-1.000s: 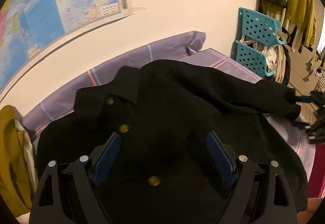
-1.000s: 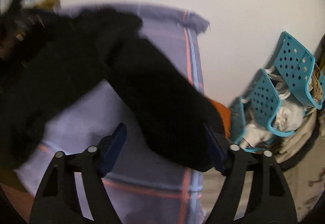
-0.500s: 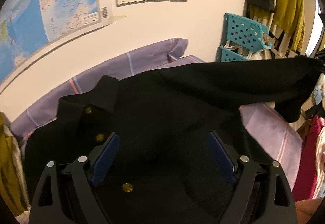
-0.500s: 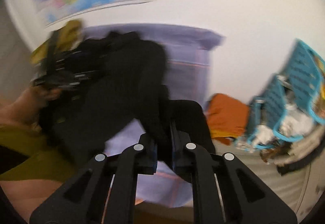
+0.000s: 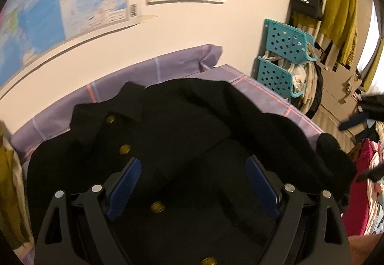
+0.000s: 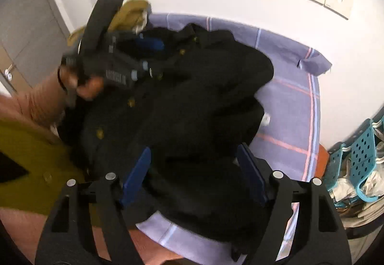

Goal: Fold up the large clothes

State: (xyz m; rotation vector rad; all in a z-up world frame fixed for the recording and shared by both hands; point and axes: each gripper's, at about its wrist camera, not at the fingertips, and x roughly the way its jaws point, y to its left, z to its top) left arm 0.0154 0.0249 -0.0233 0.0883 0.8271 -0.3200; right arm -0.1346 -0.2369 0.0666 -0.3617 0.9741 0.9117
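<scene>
Coat (image 5: 182,135), black with gold buttons, lay centre frame on the purple-sheeted bed (image 5: 271,97). Your left gripper (image 5: 192,183) hovered over it, fingers spread, gripping nothing. Your right gripper (image 6: 194,176) had just been opening; its fingers stood clear above the sleeve.

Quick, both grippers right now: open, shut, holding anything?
Left gripper: open, over the black coat, gripping nothing.
Right gripper: jaws just opened, wide apart over the coat's sleeve, not gripping.

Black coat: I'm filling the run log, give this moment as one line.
black coat: on purple sheet, sleeve folded over | left claw: open | right claw: just opened, empty
</scene>
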